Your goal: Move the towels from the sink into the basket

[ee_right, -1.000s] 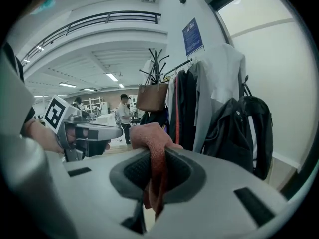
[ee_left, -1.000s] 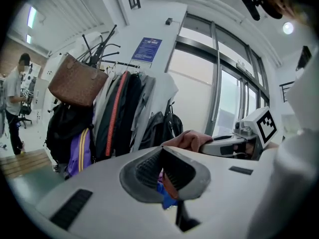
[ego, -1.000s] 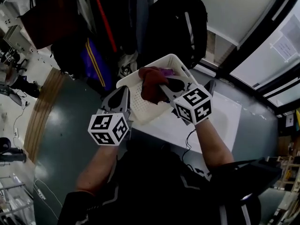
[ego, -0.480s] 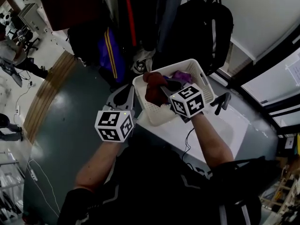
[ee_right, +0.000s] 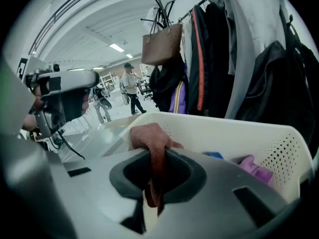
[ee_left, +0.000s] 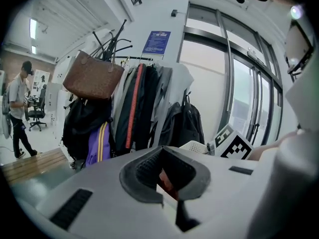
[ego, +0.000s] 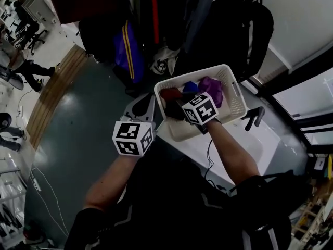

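A white perforated basket [ego: 233, 104] stands at the counter's left end, next to the sink [ego: 248, 145]. A purple towel [ego: 211, 87] and a blue towel [ego: 190, 87] lie inside it. My right gripper [ego: 177, 107] reaches down into the basket, shut on a red towel [ego: 170, 94]. In the right gripper view the red towel [ee_right: 152, 139] bunches above the jaws and hangs through them, with the basket wall [ee_right: 239, 136] behind. My left gripper [ego: 147, 107] sits at the basket's left corner. In its own view the left gripper [ee_left: 167, 184] pinches a white edge of the basket.
A coat rack with jackets, a brown bag [ee_left: 92, 76] and a black backpack [ego: 234, 25] stands just behind the basket. A black faucet [ego: 253, 117] rises at the sink's far side. A person [ee_left: 17, 108] stands far off on the left. Grey floor lies to the left.
The right gripper has gone down with the red towel, from above the basket's rim to inside it. The basket has dropped from a tilt to nearly level, and the left gripper sank with it.
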